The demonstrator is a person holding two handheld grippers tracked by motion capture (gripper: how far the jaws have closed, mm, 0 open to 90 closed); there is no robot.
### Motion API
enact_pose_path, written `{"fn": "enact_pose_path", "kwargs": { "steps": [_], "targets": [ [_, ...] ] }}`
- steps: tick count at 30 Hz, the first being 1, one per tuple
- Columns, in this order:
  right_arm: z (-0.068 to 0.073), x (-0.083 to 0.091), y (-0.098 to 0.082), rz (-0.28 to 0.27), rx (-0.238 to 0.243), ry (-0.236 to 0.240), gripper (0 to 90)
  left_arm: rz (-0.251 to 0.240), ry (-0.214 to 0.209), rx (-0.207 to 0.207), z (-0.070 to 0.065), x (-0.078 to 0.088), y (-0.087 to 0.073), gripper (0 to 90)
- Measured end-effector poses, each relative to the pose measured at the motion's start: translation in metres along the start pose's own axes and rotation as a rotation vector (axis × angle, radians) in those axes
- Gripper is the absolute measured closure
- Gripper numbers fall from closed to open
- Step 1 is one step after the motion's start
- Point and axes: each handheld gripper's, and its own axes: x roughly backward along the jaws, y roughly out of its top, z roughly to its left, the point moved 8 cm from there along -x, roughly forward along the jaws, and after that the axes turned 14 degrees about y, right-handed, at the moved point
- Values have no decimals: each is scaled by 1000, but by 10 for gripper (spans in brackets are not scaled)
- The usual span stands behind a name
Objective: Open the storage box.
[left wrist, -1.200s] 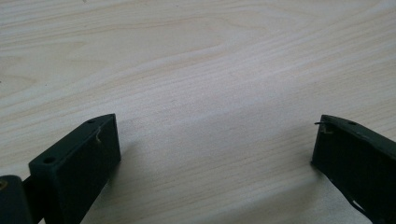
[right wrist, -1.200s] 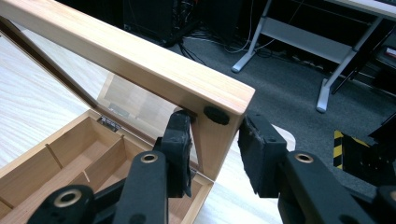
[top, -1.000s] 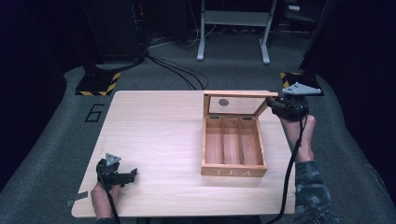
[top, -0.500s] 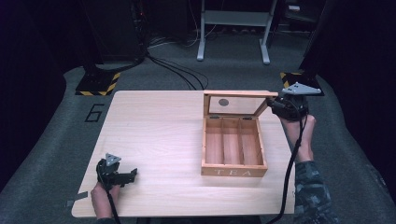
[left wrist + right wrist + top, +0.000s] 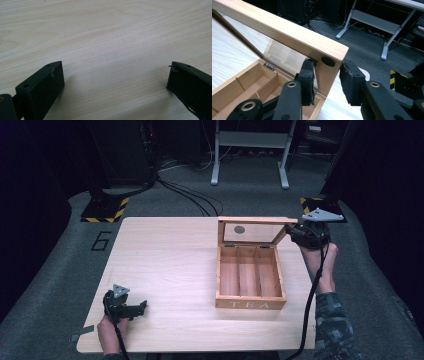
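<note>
The right claw [image 5: 325,75] grips the corner of the raised, glass-paned lid [image 5: 252,232] of the wooden tea box [image 5: 250,275], its jaws clamped on the frame. The box stands open on the desk's [image 5: 165,260] right half. The left claw [image 5: 137,307] rests open and empty near the desk's front left corner.

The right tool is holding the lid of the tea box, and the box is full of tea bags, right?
Not quite. The right tool does hold the lid, but the tea box is empty: the high view shows three bare wooden compartments.
</note>
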Motion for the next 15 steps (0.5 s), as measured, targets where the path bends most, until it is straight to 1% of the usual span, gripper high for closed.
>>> {"fn": "enact_pose_path", "kwargs": {
  "steps": [15],
  "targets": [
    [0,0,0,-1,1,-3,641,0,0,-1,0,0,0,8]
  ]
}}
